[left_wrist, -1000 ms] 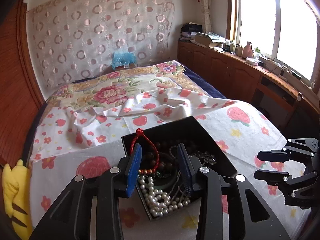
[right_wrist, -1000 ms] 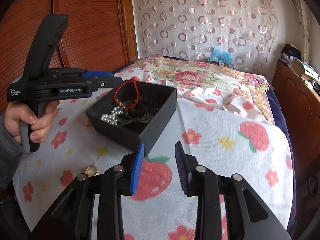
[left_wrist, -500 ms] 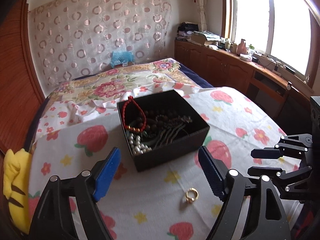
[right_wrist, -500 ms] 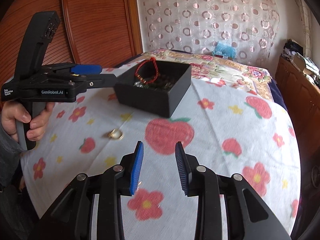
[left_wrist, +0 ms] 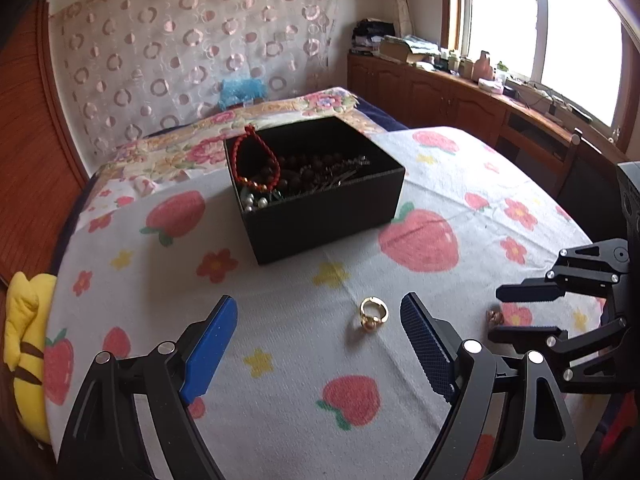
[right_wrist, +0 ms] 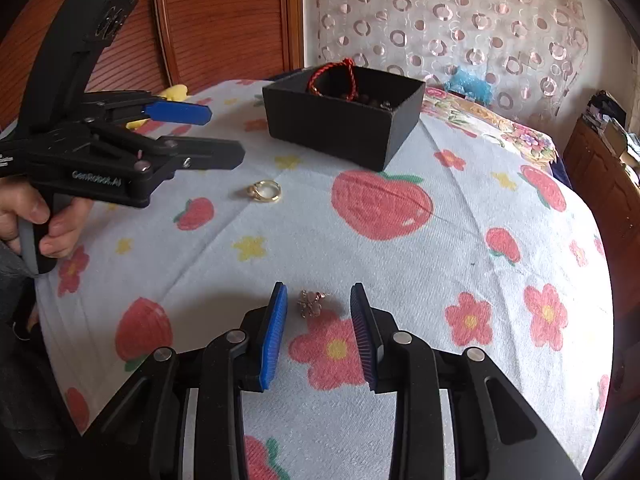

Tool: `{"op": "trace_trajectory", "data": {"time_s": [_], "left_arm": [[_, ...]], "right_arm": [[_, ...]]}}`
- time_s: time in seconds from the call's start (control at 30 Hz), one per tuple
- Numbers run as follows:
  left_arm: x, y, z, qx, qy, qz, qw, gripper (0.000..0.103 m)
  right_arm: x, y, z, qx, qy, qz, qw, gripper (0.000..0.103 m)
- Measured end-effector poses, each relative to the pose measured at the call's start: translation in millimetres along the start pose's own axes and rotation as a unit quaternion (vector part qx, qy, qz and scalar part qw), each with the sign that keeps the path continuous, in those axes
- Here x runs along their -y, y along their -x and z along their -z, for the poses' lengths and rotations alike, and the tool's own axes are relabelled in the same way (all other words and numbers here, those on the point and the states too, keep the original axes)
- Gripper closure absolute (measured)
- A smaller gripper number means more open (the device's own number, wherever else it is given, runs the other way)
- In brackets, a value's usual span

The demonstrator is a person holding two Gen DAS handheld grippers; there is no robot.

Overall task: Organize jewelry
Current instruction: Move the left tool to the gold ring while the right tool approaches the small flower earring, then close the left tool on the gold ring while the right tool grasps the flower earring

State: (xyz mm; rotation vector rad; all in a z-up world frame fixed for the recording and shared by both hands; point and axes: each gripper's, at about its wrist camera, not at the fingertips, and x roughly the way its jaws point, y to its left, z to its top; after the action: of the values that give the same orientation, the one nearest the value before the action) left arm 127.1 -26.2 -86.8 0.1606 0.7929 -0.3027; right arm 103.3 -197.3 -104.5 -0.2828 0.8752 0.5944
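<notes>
Closing in on two loose pieces: left claw (left_wrist: pixel 318 344) spread wide, empty, gold ring (left_wrist: pixel 373 314) between its tips, right claw (right_wrist: pixel 319 326) narrow, empty, straddling flower earring (right_wrist: pixel 311 303); next, pinch each, carry to black box (left_wrist: pixel 320 216).

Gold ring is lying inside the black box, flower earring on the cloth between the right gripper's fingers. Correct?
Not quite. The gold ring lies on the cloth outside the black box, on its near side, as the right wrist view shows. The flower earring does lie between the open fingers of the right gripper.
</notes>
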Motion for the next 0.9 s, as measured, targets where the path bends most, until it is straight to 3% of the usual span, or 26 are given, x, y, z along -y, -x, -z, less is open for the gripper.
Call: {"op": "trace_trajectory", "data": {"time_s": [0.13, 0.27, 0.37, 0.53, 0.7, 0.87, 0.9], "left_arm": [[2, -4, 4, -0.011, -0.004, 0.005, 0.9999, 0.023], [5, -7, 6, -0.016, -0.006, 0.006, 0.9998, 0.023], [9, -10, 6, -0.022, -0.011, 0.009, 0.9997, 0.026], [17, -23, 8, -0.041, -0.017, 0.016, 0.9989, 0.045], [28, -31, 5, -0.045, -0.026, 0.019, 0.9984, 0.057], [35, -32, 1, -0.045, -0.035, 0.02, 0.9982, 0.083], [36, -31, 1, -0.044, -0.036, 0.02, 0.9982, 0.085]], "right_arm": [[-2, -2, 0, -0.001, 0.006, 0.006, 1.0, 0.069], [-5, -1, 0, 0.002, 0.016, 0.009, 1.0, 0.087], [-6, 1, 3, 0.009, 0.022, 0.014, 1.0, 0.088], [2, 12, 5, 0.023, 0.011, 0.019, 0.999, 0.088], [13, 20, 7, 0.032, -0.007, 0.023, 0.999, 0.088], [15, 23, 8, 0.035, -0.009, 0.022, 0.999, 0.088], [14, 23, 8, 0.036, -0.009, 0.022, 0.999, 0.088]]}}
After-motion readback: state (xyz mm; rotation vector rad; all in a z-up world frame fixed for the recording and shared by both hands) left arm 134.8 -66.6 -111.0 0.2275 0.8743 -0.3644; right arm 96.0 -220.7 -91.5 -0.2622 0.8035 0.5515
